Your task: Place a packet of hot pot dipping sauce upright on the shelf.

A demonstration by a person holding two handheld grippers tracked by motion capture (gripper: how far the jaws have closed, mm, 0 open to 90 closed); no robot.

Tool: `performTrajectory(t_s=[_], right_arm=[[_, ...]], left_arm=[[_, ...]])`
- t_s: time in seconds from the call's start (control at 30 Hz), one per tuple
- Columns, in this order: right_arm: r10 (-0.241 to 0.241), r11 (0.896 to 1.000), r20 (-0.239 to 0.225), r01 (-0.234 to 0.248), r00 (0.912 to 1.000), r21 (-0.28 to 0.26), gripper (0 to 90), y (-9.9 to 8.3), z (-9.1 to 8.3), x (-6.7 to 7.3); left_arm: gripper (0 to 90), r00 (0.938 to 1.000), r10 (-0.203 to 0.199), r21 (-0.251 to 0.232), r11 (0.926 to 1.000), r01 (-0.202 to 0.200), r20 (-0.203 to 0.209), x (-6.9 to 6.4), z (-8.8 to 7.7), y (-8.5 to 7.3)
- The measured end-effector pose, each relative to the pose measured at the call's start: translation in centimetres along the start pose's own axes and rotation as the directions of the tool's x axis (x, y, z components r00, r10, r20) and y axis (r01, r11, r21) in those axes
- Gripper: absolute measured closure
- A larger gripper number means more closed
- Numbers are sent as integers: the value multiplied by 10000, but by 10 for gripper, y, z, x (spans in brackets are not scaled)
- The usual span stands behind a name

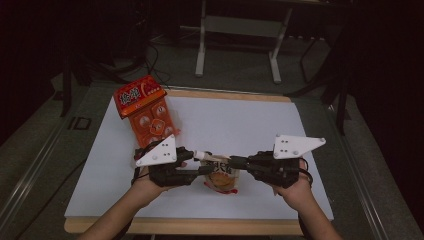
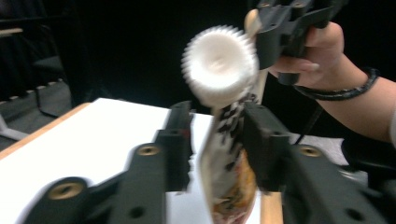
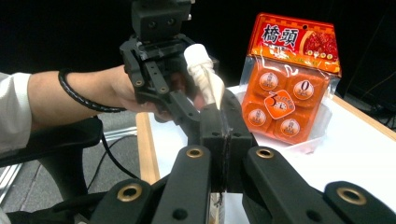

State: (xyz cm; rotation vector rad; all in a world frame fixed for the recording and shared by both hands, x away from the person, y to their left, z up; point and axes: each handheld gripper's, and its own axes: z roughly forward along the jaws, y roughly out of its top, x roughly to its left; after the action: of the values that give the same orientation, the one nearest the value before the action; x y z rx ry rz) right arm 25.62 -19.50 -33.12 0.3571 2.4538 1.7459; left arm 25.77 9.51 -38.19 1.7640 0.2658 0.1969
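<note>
Snack pouch point(image 1: 220, 174) pinched between both claws, lifted

Glossy plastic pouch point(image 1: 221, 176), matt table point(image 1: 240, 120).

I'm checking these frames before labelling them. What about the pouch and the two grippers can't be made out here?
- Print on the spouted pouch: too small in the high view, blurred in the left gripper view.
- Pouch body in the right gripper view: hidden behind the right gripper, whose jaws are shut on it.
- Left gripper: motion blur leaves its grip on the pouch unclear.
- Orange snack pack: its small lettering is unreadable.
</note>
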Motion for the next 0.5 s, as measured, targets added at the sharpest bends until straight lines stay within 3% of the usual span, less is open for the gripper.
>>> performTrajectory(t_s=[0.17, 0.27, 0.43, 0.5], right_arm=[[57, 10000, 42, -57, 10000, -30, 900, -2, 1, -3], [142, 9999, 29, -142, 9999, -71, 900, -2, 0, -5], [237, 9997, 77, -236, 9997, -114, 899, -3, 1, -7], [262, 9995, 65, -261, 9996, -184, 895, -3, 1, -8]], left_arm=[[819, 9997, 112, 95, 9999, -114, 213, 2, 1, 2], [866, 9990, 387, 204, 9990, -392, 244, 4, 1, 4], [891, 9978, 582, 359, 9976, -593, 319, 7, 1, 6], [895, 9982, 474, 371, 9981, -487, 371, 8, 1, 7]])
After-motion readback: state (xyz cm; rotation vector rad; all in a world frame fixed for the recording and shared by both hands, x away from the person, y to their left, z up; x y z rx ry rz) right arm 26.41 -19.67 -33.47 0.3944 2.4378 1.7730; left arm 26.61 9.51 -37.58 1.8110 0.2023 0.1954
